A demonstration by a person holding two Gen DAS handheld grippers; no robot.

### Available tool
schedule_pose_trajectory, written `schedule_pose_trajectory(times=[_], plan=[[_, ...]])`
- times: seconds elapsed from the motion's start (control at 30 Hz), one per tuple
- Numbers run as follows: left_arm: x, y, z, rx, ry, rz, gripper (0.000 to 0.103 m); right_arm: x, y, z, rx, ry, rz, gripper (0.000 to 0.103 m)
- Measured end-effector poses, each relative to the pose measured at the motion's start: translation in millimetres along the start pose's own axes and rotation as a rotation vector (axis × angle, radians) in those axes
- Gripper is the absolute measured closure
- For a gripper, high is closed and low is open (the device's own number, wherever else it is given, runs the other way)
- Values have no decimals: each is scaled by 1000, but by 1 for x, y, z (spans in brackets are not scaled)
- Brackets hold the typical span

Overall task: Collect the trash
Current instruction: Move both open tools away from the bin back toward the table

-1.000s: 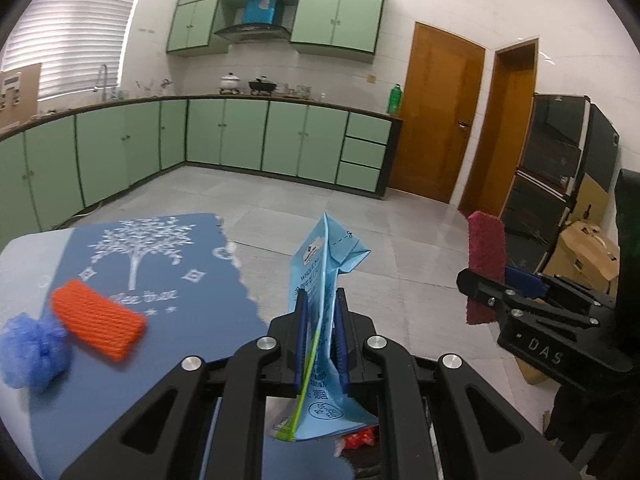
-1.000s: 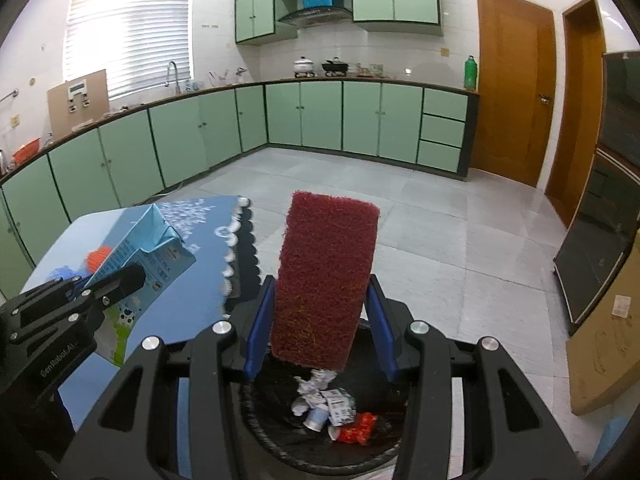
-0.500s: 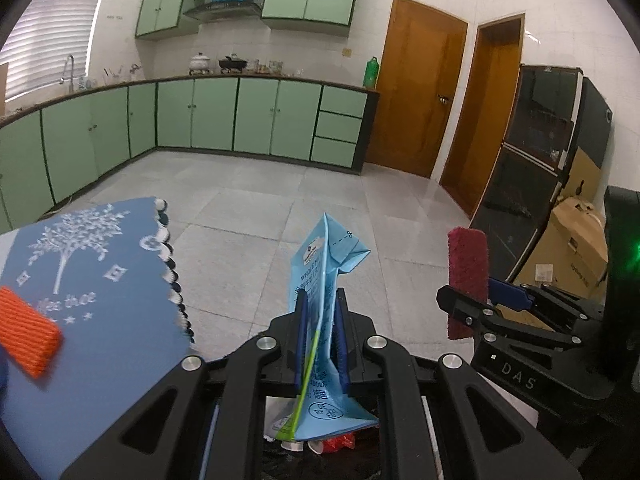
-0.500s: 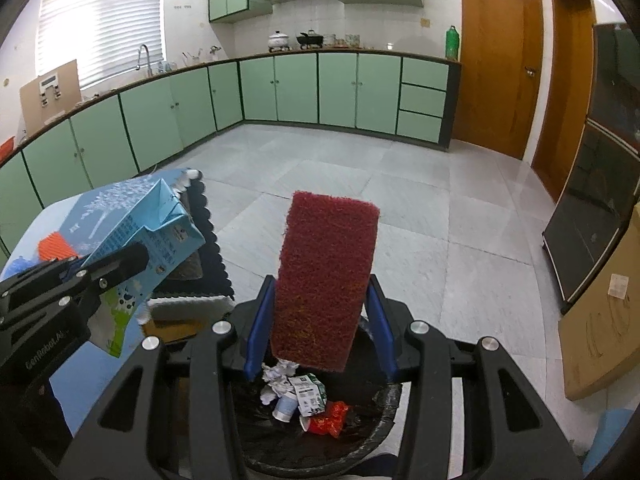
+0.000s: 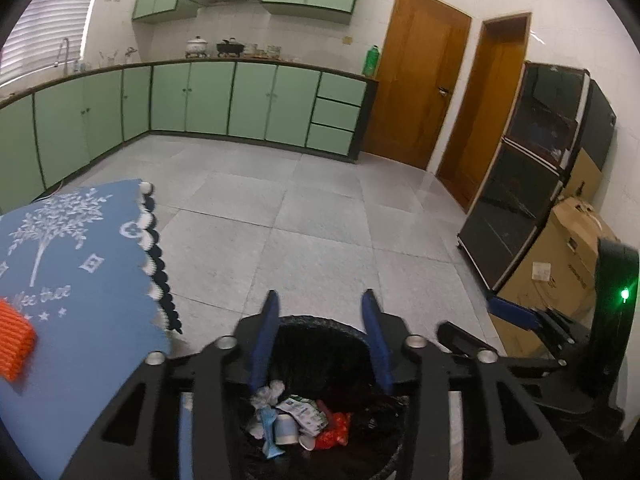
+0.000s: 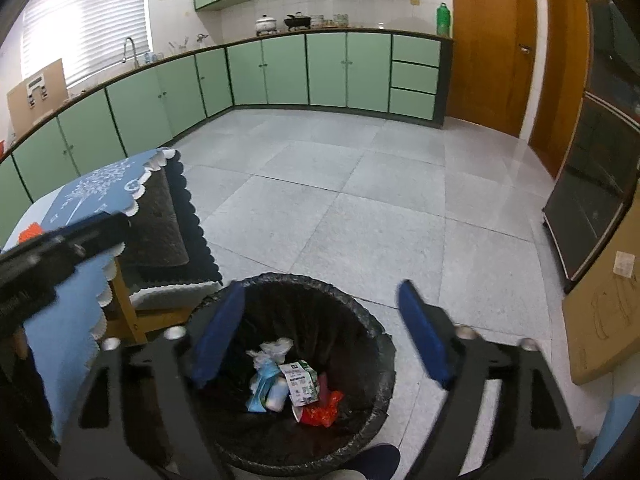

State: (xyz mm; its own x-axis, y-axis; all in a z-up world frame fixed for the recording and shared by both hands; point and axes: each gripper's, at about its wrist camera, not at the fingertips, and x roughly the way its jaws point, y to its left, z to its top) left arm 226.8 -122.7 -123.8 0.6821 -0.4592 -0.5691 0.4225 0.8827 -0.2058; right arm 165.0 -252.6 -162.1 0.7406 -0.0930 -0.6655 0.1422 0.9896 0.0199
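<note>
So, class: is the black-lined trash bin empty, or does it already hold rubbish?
It holds rubbish. The trash bin has a blue carton, white crumpled paper and a red wrapper lying at its bottom.

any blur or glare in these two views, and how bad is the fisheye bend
Left wrist view: sharp overall, strong barrel bend curving the doors, window blown out. Right wrist view: left gripper smeared by motion blur, window glaring, trash bin contents readable.

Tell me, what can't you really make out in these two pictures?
- Bin bottom: right view, trash pile covers it.
- Orange item: left view, cut off by the picture edge.
- Right gripper fingers: motion-blurred.
- Carton print: too small to read.
</note>
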Motion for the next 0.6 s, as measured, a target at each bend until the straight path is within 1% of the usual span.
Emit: schedule_pose_trajectory(times=[0.03, 0.13, 0.17, 0.23, 0.33, 0.5, 0.6], plan=[[-4, 4, 1, -6, -8, 9, 47, -3, -1, -1, 7, -4, 0, 13], [-20, 17, 5, -21, -42, 42, 37, -10, 0, 0, 36, -6, 11, 10], [-27, 22, 6, -25, -51, 58, 35, -14, 2, 1, 43, -12, 19, 10], [-39, 29, 6, -31, -64, 79, 28, -25, 10, 3, 50, -40, 32, 10], [-60, 41, 4, -39, -87, 117, 22, -39, 22, 8, 50, -79, 51, 9], [-96, 67, -7, -63, -102, 181, 20, -59, 61, 17, 33, -131, 124, 6], [-116, 87, -14, -74, -108, 229, 19, -63, 85, 21, 16, -137, 159, 6]])
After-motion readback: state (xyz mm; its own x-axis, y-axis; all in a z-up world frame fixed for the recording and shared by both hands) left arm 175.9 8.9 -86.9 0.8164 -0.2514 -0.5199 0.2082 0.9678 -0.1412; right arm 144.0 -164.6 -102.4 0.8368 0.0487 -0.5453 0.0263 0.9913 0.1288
